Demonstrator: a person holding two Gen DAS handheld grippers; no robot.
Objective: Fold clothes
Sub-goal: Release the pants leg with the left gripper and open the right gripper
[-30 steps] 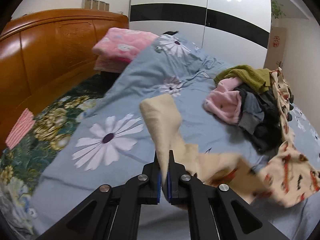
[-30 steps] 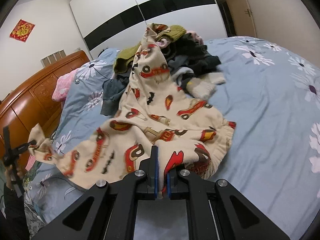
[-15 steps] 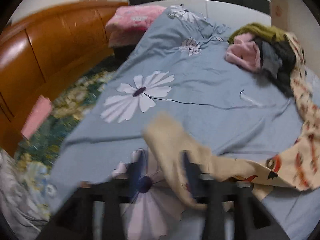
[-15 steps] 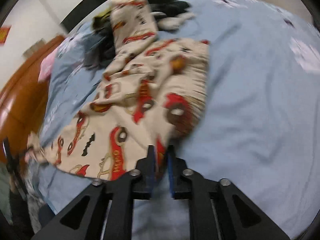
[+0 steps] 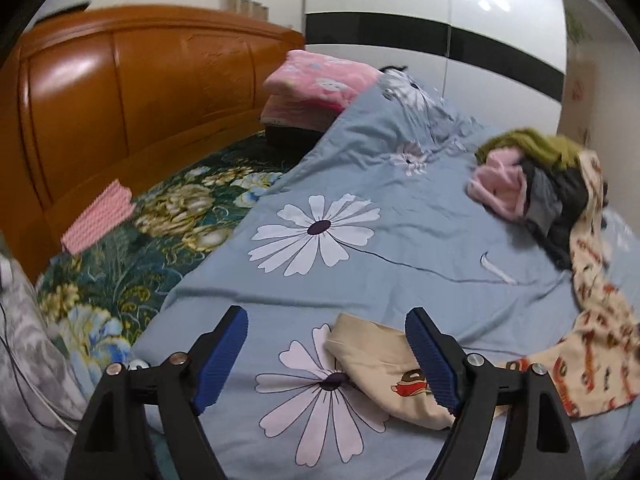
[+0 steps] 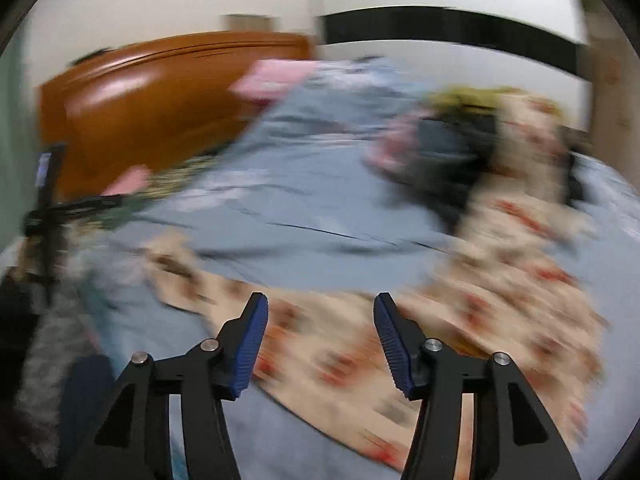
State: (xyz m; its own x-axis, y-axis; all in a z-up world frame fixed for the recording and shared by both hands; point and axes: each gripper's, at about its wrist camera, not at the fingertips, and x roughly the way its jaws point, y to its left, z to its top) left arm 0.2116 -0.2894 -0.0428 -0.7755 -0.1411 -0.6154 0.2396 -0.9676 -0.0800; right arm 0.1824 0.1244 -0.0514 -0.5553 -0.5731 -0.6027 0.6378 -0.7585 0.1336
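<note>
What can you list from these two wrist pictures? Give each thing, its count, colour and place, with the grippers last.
Car-print garment: one, cream with red cars, spread on the duvet, running up to the pile.
Clothes pile: one heap, olive, pink, grey, black, far right on the bed.
Duvet: one, blue with white daisies.
Floral sheet: one, dark green, left.
Pillow: one, pink, by the headboard.
Headboard: one, orange wood.
Left gripper: open, over a garment corner.
Right gripper: open, above the garment; view blurred.

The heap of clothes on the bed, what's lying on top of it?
An olive-green knit garment tops the heap, and the cream car-print garment drapes down its side onto the blue floral duvet. Whatever lies under them is covered.
</note>
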